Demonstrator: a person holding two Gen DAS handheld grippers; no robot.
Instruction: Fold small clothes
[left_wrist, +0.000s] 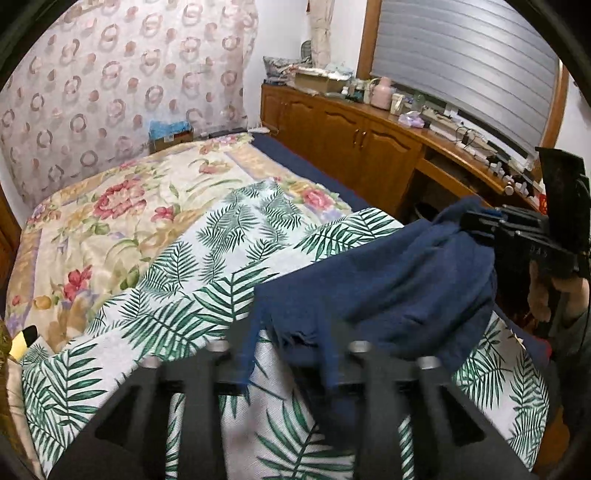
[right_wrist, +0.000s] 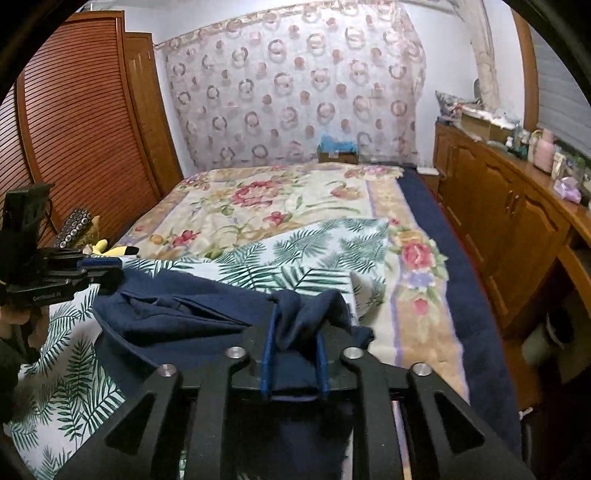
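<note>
A navy blue garment (left_wrist: 388, 280) lies crumpled on the palm-leaf cloth (left_wrist: 177, 295) that covers the near end of the bed. My left gripper (left_wrist: 288, 354) is open, its blurred fingers standing wide apart with the garment's frayed near edge draped loosely across them. In the right wrist view a bunched corner of the garment (right_wrist: 177, 325) sits slack between the blue pads of my right gripper (right_wrist: 293, 350), which is open. Each gripper appears in the other's view, at opposite ends of the garment: the right gripper (left_wrist: 476, 221) and the left gripper (right_wrist: 110, 275).
A floral sheet (left_wrist: 110, 221) covers the far part of the bed. Wooden cabinets (left_wrist: 351, 136) with a cluttered top run along the right side. A slatted wooden wardrobe (right_wrist: 81, 129) stands at the left, with a yellow toy (right_wrist: 110, 249) at the bed's edge.
</note>
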